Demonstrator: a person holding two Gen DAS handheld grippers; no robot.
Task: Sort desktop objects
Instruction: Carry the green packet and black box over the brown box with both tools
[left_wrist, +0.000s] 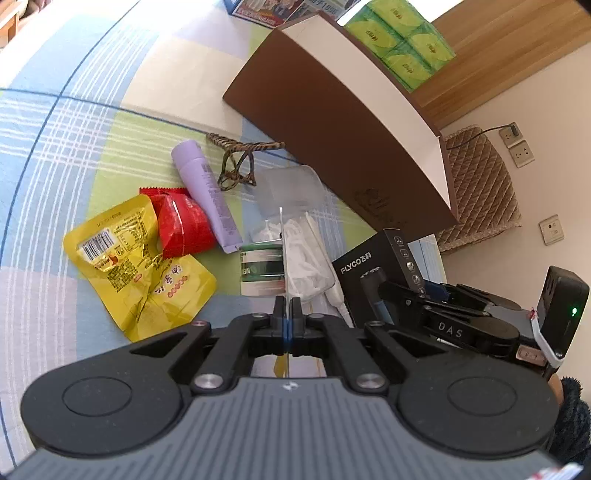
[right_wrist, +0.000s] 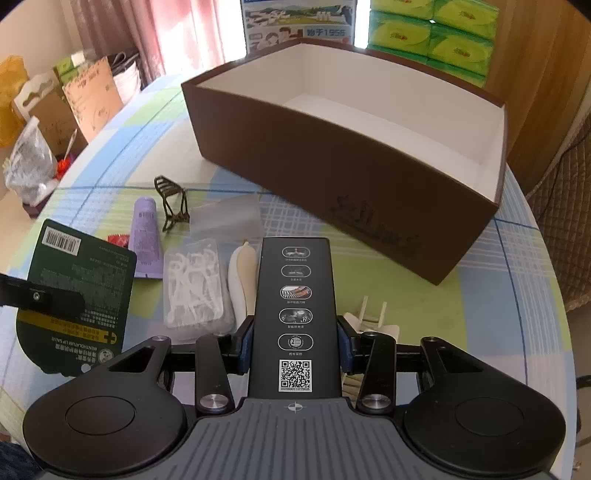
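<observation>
My left gripper (left_wrist: 285, 306) is shut on the thin edge of a dark green lip salve card (right_wrist: 81, 280), held upright above the table. In the left wrist view the card (left_wrist: 282, 254) shows edge-on. My right gripper (right_wrist: 293, 332) is shut on a black FLYCO box (right_wrist: 295, 295), its pads pressing both long sides. The same black box (left_wrist: 373, 269) sits just right of my left gripper. Beyond both stands a large open brown box (right_wrist: 332, 166) with a white, bare interior.
On the checked tablecloth (left_wrist: 55, 147) lie a purple tube (left_wrist: 207, 192), a hair claw clip (left_wrist: 236, 162), yellow (left_wrist: 136, 258) and red (left_wrist: 181, 225) snack packets, a clear floss pick case (right_wrist: 195, 284) and a white clip (right_wrist: 373, 314). Green tissue packs (right_wrist: 443, 33) stand behind the box.
</observation>
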